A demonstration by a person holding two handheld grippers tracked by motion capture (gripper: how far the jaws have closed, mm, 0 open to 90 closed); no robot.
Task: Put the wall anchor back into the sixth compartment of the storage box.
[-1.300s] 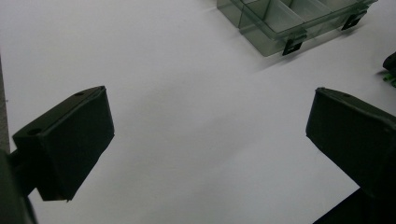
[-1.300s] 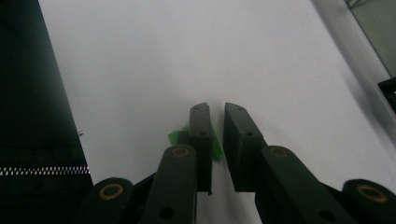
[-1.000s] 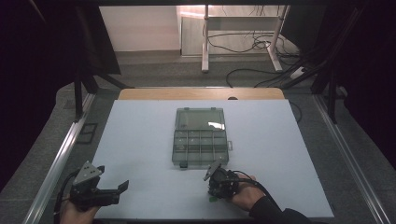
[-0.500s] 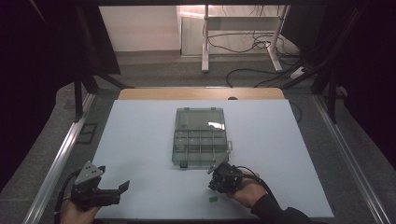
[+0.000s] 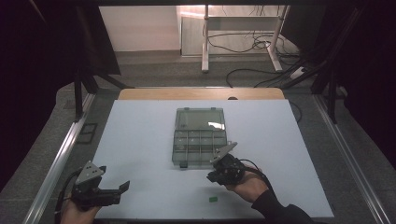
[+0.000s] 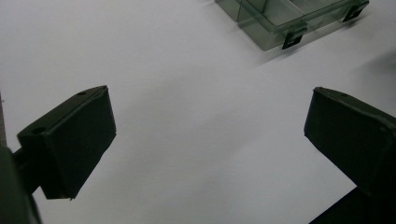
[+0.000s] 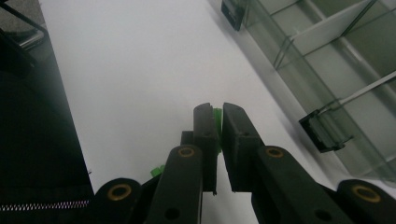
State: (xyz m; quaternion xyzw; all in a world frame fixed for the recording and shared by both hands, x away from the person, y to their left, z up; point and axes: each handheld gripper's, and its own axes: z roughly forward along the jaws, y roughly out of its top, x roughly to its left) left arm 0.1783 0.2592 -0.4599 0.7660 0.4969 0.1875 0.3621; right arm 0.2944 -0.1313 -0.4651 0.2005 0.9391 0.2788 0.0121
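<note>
Glossy clear-plastic box [image 5: 200, 136], matt tabletop [image 5: 140, 140]

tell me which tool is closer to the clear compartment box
Right. The right tool sits just off the near right corner of the compartment box, shut on a small green piece. The left tool stands open far off at the table's near left corner.

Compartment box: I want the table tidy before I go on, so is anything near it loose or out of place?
One small green piece lies loose on the white table, apart from the compartment box. The right gripper pinches another green piece. Nothing looks spilled or damaged.
</note>
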